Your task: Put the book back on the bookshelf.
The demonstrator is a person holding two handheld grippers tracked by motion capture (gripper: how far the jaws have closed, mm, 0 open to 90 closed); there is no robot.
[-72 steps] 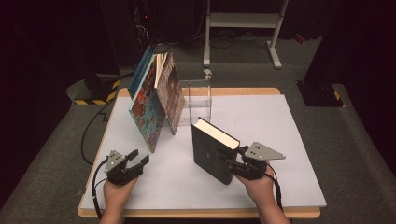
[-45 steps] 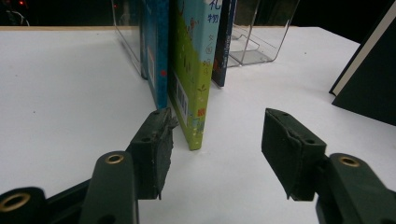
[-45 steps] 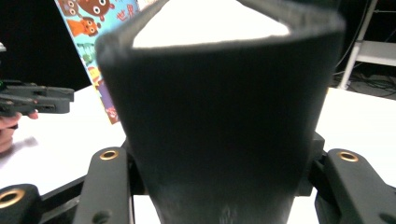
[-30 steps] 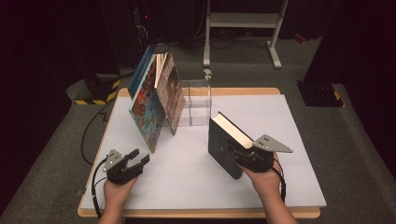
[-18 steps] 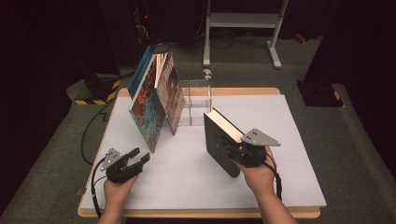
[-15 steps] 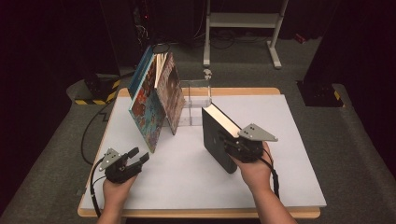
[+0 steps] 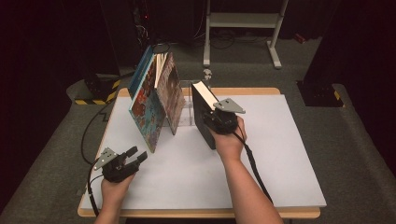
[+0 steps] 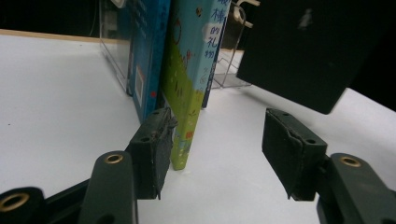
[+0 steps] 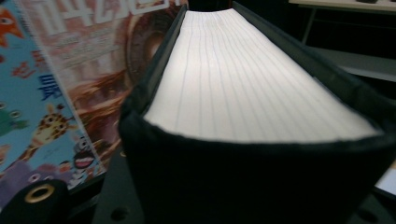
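Left tongs (image 7: 136, 156) rest low on the white worktop (image 7: 280, 163) near its front-left corner, jaws apart, nothing between them. In the left gripper view the pads (image 8: 156, 149) gape, a green-and-blue picture book (image 8: 189, 93) standing just beyond. Right tongs (image 7: 219, 120) sit mid-worktop, clamped on the spine end of a thick black book (image 7: 201, 114), held upright with white page edges (image 9: 252, 79) facing up. The black book is just right of two leaning picture books (image 7: 156, 100), propped against a clear acrylic book stand (image 7: 187, 109) at the back. Beyond the worktop: a white metal frame (image 7: 243, 21) on dark carpet.
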